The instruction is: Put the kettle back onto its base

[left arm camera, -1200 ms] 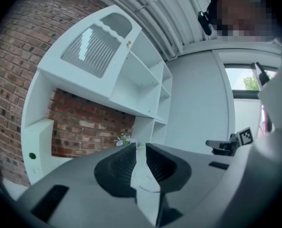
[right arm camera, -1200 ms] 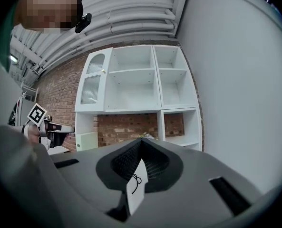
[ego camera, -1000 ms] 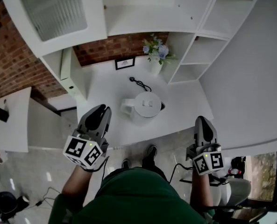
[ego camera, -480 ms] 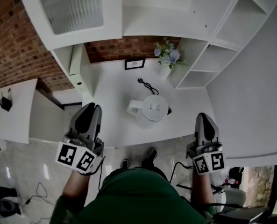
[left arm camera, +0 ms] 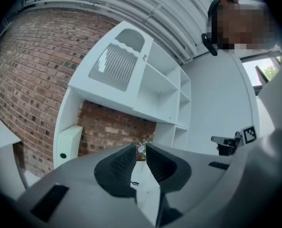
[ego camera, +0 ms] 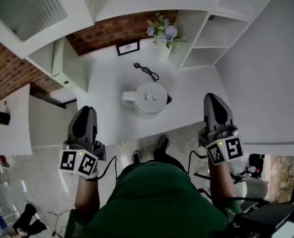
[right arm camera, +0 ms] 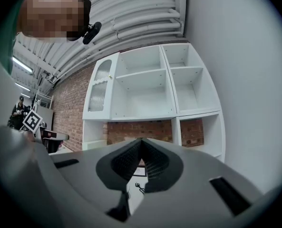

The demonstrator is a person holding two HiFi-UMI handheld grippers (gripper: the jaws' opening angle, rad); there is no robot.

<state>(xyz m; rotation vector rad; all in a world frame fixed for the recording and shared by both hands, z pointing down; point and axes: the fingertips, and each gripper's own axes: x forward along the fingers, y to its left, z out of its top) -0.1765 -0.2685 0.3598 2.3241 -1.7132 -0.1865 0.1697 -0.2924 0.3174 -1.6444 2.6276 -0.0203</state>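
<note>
Left hand-held gripper closed, empty; kettle underside hidden from above.

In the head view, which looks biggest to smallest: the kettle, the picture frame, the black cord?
1. Kettle, largest.
2. Picture frame and black cord: about alike in spread, so I won't rank them; both sit farther from the camera.

A white round plastic kettle is seen from above standing upright near the middle of a white countertop, its lid closed and its handle turned toward the view's left, with a dark sliver at its right edge that cannot be identified.
</note>
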